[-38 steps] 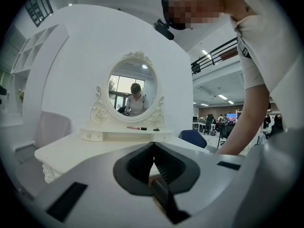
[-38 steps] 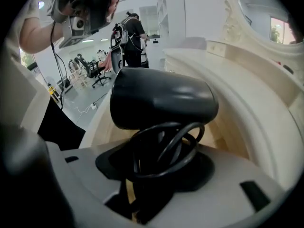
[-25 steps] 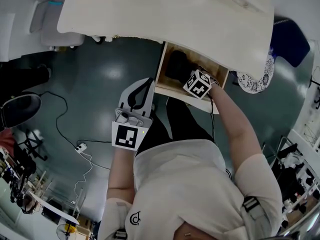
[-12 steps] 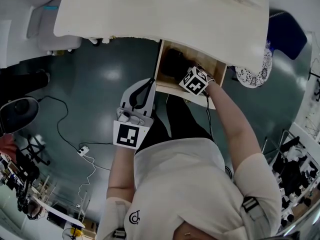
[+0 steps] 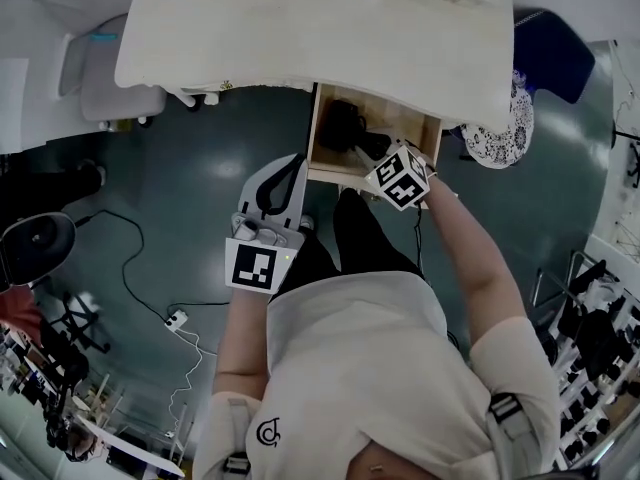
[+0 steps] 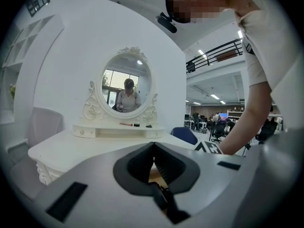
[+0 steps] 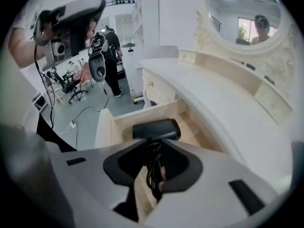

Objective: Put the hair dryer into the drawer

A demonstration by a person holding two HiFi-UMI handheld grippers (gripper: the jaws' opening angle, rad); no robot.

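The black hair dryer lies inside the open wooden drawer under the white dressing table. In the right gripper view the hair dryer rests across the drawer, and its dark cord shows through the narrow gap of my jaws. My right gripper hangs above the drawer's front edge, pointing steeply down. Its jaws are closing, and I see no pad pressing on the cord. My left gripper is held level beside the drawer's front left corner, shut and empty.
An oval mirror with small items at its base stands on the table top. A blue chair and a patterned round object sit right of the drawer. A grey seat stands at the left, and a power strip with cable lies on the floor.
My right gripper has risen out of the drawer toward its front edge, leaving the hair dryer lying inside. The left gripper has stayed where it was.
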